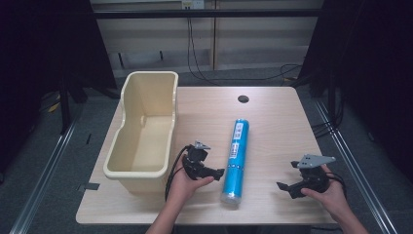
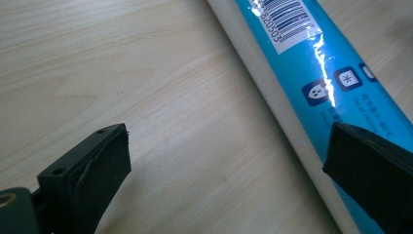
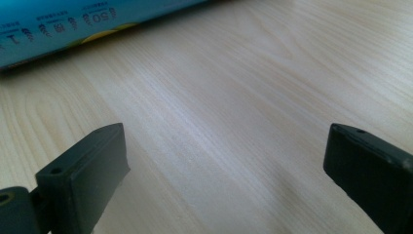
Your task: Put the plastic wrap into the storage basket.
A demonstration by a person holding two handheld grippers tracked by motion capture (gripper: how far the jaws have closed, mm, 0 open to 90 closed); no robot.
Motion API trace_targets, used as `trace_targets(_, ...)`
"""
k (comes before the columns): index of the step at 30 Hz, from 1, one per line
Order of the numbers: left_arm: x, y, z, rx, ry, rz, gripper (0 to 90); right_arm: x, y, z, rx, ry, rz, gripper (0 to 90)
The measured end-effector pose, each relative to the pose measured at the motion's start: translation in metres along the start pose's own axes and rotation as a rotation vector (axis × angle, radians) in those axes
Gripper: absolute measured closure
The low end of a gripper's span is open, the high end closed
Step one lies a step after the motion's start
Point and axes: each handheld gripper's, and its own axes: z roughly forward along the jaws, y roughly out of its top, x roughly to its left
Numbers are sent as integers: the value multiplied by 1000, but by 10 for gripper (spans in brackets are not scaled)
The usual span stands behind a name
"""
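You are holding both grippers wide apart over the counter (image 1: pixel 272 126) — the left gripper (image 1: pixel 214 171) sitting just beside the blue tube (image 1: pixel 236 156), the cream tub (image 1: pixel 146 131) on its other side, the right gripper (image 1: pixel 288 187) well apart from the tube — neither gripping anything.
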Motion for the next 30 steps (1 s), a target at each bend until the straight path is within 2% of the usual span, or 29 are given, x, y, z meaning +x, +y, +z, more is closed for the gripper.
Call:
trace_targets(2,0,4,-2,12,3,10,27,-1,0,-1,-2,3,9,25)
trace_targets(3,0,6,-3,19,1,-6,27,-1,0,-1,-7,-4,12,26)
trace_targets(6,-1,10,-3,33,6,-11,30,-1,-1,-1,-5,-2,12,27)
trace_targets(8,-2,18,-2,48,-9,-36,29,-1,-1,-1,0,-1,16,28)
trace_targets(9,-2,20,-2,64,-9,-25,29,-1,-1,-2,-1,-4,16,31)
trace_targets(11,-3,24,-1,66,-7,-25,36,-1,-1,-2,-6,-5,15,32)
trace_targets(12,-4,29,-1,74,13,-22,35,-1,-1,-4,-14,-8,23,32)
trace_targets(13,-5,32,-1,73,9,-20,34,-2,-1,-4,-19,-5,23,31)
trace_targets(14,-5,35,0,68,10,-37,36,-2,-1,-4,-20,-4,25,31)
trace_targets(16,-5,42,2,86,4,-33,43,-3,-1,-4,-21,-1,26,33)
trace_targets(17,-6,45,3,77,2,-39,57,-3,-1,-4,-18,0,28,32)
trace_targets(20,-7,55,5,91,1,-54,69,-3,-1,-4,-22,-2,31,33)
trace_targets(22,-8,61,6,101,-1,-49,76,-3,-1,-5,-24,-5,35,34)
trace_targets(24,-11,66,10,103,15,-55,82,-4,-1,-5,-28,-6,33,34)
trace_targets(25,-11,68,11,114,7,-44,80,-4,-1,-6,-30,-8,37,34)
trace_targets(27,-15,72,16,110,7,-67,105,-5,-1,-6,-33,-9,41,34)
trace_targets(30,-16,75,19,125,2,-48,104,-5,-1,-7,-36,-5,41,34)
